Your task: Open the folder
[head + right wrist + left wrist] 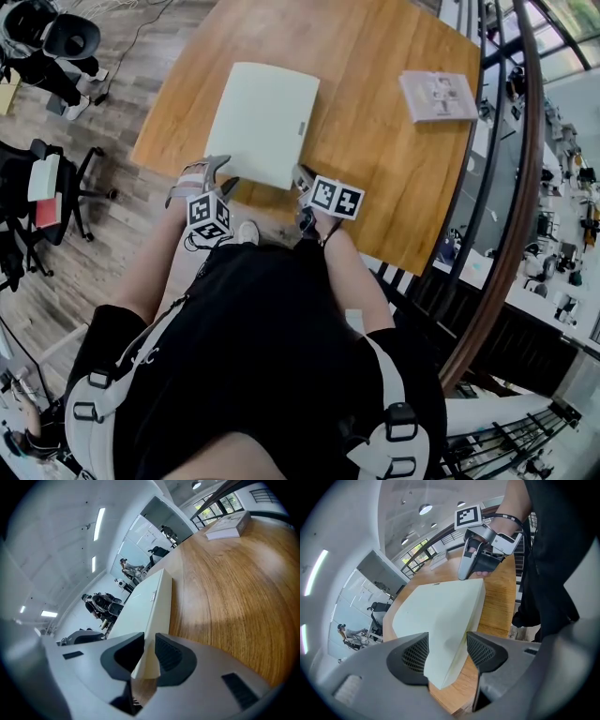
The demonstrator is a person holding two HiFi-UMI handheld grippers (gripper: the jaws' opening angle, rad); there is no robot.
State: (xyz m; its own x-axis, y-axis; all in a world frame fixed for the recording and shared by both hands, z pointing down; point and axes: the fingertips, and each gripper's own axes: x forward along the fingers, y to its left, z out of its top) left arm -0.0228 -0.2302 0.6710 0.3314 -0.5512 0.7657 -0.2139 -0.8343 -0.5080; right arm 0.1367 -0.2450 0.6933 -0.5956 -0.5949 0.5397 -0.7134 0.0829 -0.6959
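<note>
A closed pale cream folder (262, 122) lies flat on the wooden table (384, 169), its near edge toward me. My left gripper (223, 173) is at its near left corner. In the left gripper view the jaws (447, 653) stand wide open around that corner of the folder (440, 616), without touching it. My right gripper (302, 178) is at the near right corner; it also shows in the left gripper view (476, 566). In the right gripper view its jaws (149, 651) stand narrowly apart, with the corner of the folder (145, 606) between them and not pressed.
A thin book (438, 96) lies at the table's far right, also seen in the right gripper view (229, 524). The table's near edge runs just under both grippers. An office chair (47, 187) stands on the wood floor at the left, and a curved railing (525, 187) at the right.
</note>
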